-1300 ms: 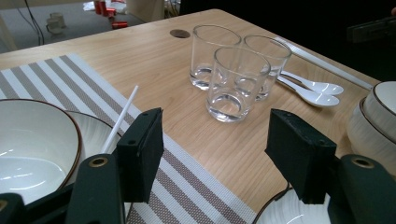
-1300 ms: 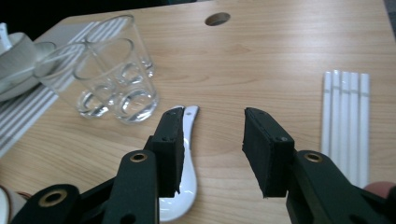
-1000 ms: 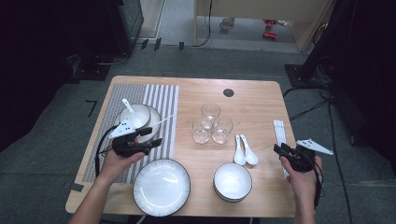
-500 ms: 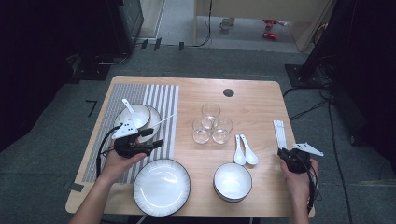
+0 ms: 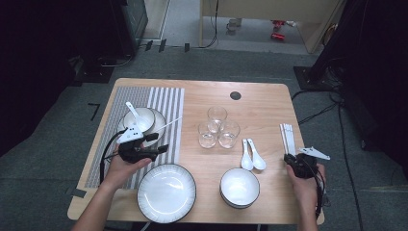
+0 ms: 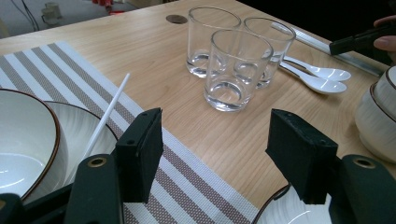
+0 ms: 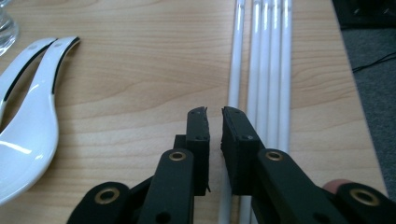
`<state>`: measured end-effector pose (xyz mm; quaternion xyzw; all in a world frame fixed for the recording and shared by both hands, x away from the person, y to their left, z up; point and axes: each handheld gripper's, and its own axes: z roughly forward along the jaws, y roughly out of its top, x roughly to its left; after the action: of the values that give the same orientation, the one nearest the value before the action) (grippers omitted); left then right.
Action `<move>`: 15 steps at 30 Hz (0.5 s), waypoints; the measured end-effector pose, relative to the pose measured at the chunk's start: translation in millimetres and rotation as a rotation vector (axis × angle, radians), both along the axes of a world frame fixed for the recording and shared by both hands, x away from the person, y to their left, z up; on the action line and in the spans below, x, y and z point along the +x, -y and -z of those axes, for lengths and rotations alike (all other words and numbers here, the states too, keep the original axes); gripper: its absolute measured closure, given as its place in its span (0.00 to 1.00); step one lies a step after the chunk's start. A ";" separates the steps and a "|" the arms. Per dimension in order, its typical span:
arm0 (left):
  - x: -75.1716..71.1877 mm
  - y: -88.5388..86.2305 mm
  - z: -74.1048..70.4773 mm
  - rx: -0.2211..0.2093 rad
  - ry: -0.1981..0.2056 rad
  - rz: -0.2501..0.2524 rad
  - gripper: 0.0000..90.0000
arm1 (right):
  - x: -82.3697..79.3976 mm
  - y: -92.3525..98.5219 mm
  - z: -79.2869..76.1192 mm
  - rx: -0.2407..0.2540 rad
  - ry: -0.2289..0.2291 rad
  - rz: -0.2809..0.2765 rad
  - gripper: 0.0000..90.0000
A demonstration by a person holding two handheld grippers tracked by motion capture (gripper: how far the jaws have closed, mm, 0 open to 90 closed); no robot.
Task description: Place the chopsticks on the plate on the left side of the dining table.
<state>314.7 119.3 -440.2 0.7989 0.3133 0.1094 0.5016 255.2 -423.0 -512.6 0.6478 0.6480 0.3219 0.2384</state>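
Several white chopsticks point(image 5: 287, 137) point(image 7: 264, 56) lie side by side near the table's right edge. My right gripper point(image 5: 290, 158) point(image 7: 215, 112) is low over their near ends. Its jaws have just been closing and now stand at a narrow slit on the leftmost chopstick point(image 7: 237, 51), which runs in under the right jaw and shows again between the arms. My left gripper point(image 5: 159, 143) point(image 6: 215, 135) hovers open over the striped placemat point(image 5: 163, 101) point(image 6: 46, 60) with nothing between its jaws. One white chopstick point(image 5: 168, 124) point(image 6: 109, 112) rests on the rim of the plate under the bowl point(image 5: 139, 119).
Three glasses point(image 5: 216, 127) point(image 6: 233, 60) stand at the table's middle. Two white spoons point(image 5: 252, 156) point(image 7: 32, 121) lie left of the chopsticks. Stacked bowls point(image 5: 239, 186) and a large plate point(image 5: 166, 192) sit near the front edge. The table's right edge point(image 7: 343, 70) is beside the chopsticks.
My right hand has sunk toward the near ends of the chopsticks and its jaws have closed to a slit. The left hand and gripper have stayed put.
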 end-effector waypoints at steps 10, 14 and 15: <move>0.3 0.0 0.9 0.005 0.000 0.000 0.40 | -0.1 -2.5 0.9 -0.044 0.025 0.036 0.89; 0.3 0.6 1.3 0.008 0.001 0.002 0.40 | 0.8 -5.5 0.7 -0.053 0.023 0.023 0.89; 0.2 0.6 1.3 0.008 0.001 0.003 0.40 | 1.2 -6.1 0.9 -0.049 0.021 0.018 0.89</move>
<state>314.9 118.7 -441.5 0.8013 0.3117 0.1102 0.4987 256.4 -416.9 -513.5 0.6440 0.6474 0.3108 0.2638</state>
